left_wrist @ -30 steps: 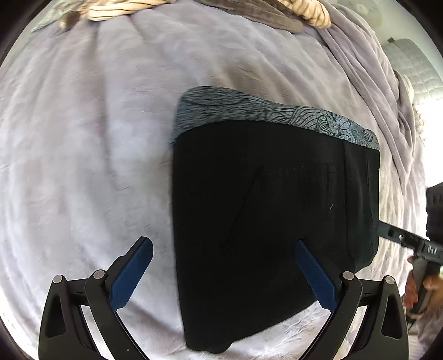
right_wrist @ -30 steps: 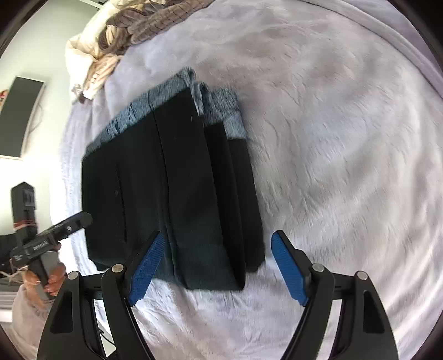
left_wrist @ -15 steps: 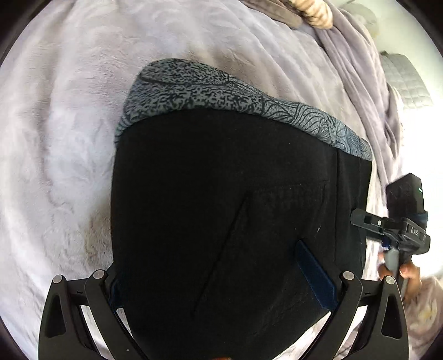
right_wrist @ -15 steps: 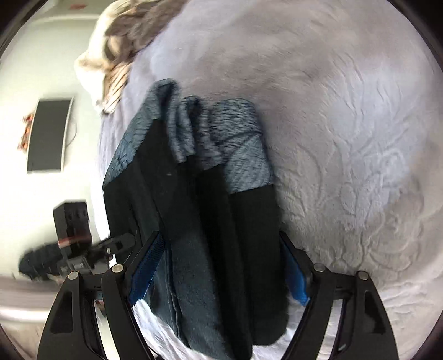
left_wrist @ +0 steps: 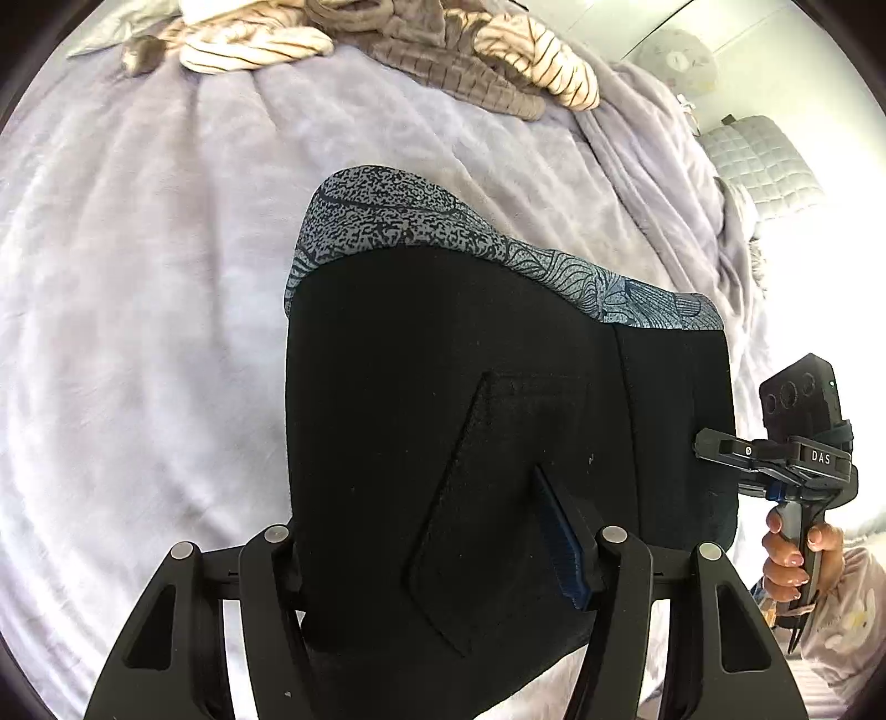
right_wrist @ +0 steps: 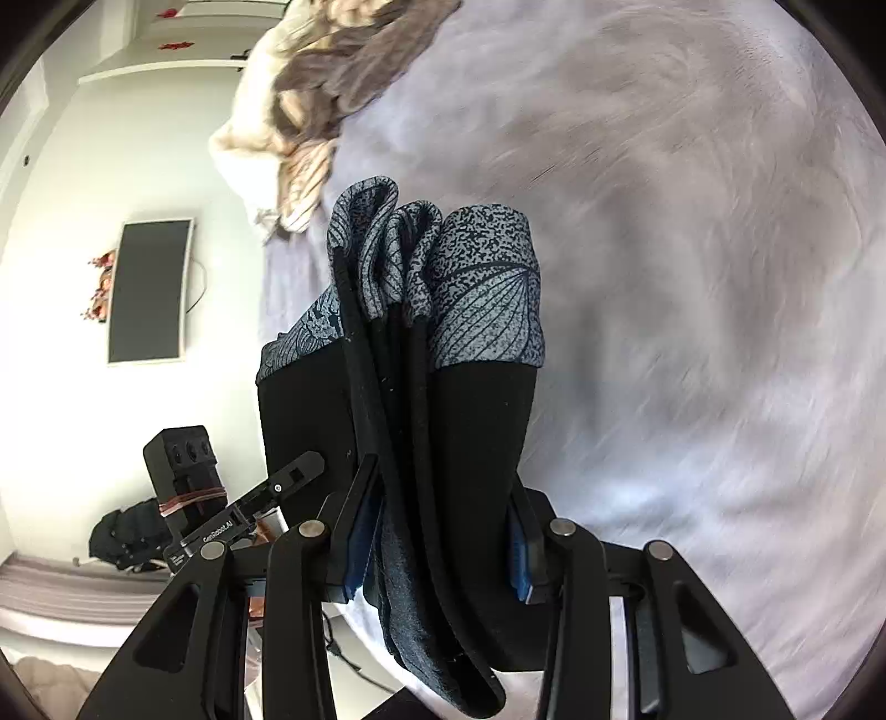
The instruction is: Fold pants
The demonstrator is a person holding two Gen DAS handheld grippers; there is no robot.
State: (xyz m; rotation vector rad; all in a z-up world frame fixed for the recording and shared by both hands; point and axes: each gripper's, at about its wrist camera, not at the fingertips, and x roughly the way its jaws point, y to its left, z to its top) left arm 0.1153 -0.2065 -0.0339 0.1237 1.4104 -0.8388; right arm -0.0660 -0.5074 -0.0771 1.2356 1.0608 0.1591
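Clamped at opposite ends, the folded pants (left_wrist: 476, 421) are held by the left gripper (left_wrist: 437, 545) and right gripper (right_wrist: 437, 554). The bundle's patterned waistband (right_wrist: 482, 299) is pointed away from both (long axis running forward), above the blanket (left_wrist: 138, 288).

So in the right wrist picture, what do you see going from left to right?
Dark screen on the wall → left tongs → folded pants → purple blanket.

A lilac blanket (left_wrist: 166, 332) bears striped bedding (left_wrist: 255, 50); a dark screen (right_wrist: 147, 291) hangs on the wall.
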